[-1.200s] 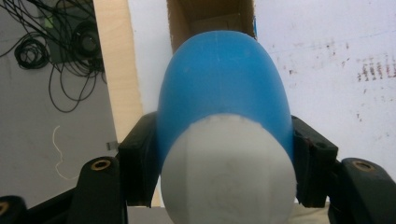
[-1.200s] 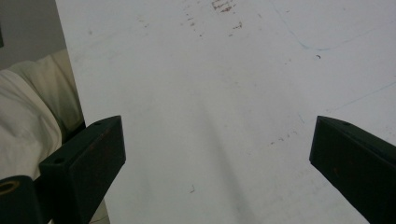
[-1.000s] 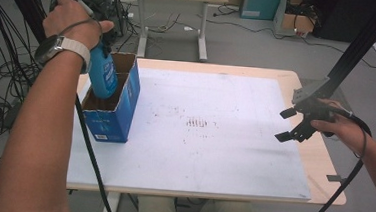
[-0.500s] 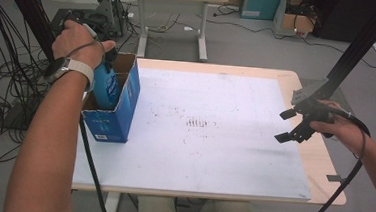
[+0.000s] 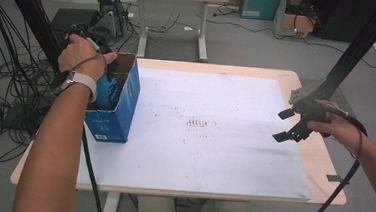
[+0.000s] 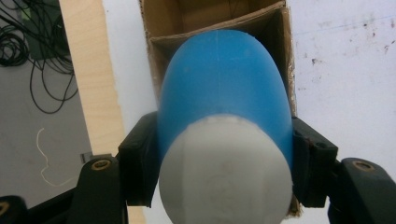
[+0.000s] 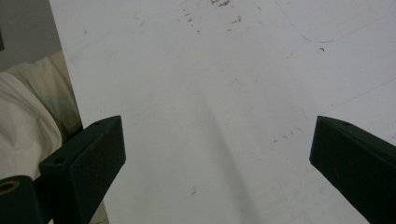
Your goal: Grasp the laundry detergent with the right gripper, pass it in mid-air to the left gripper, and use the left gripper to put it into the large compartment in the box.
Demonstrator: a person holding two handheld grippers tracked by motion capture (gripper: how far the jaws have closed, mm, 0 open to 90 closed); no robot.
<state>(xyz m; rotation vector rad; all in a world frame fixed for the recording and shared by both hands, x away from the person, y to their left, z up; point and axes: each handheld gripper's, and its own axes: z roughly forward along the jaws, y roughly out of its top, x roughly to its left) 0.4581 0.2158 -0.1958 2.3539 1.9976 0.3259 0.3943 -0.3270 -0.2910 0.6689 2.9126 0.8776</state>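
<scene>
Blue bottle point(image 6: 223, 88) w/ a white cap point(image 6: 224, 172) is pinched in my left tool point(image 6: 223, 161): one jaw pad each side, pressing just under the cap, cap end nearest the tool's camera. Bottle body points away from the tool, down into the open top of the cardboard box point(image 6: 280, 28), bottom end already between the brown inner walls. In the high view the bottle point(image 5: 108, 91) shows as a blue patch inside the box point(image 5: 118, 108), right below my left hand point(image 5: 84, 56), which covers most of the left tool point(image 5: 92, 46).

Box is blue outside, brown inside. There's a white label patch low on its near face, print too small to read; no brand legible on bottle either.

Box stands on the white sheet point(image 5: 214, 133) covering the surface point(image 5: 318, 150), at the sheet's left edge, well apart from my right tool. Sheet has dark smudges abt mid-way btwn the two tools, plus faint pen lines.

Right tool point(image 5: 289, 125) is spread wide, nothing btwn the jaws, held in my right hand point(image 5: 337, 129) over the sheet's right edge. In the right gripper view the jaws point(image 7: 215, 163) frame bare, speckled sheet, w/ pale trouser cloth point(image 7: 28, 116) off to one side.
</scene>
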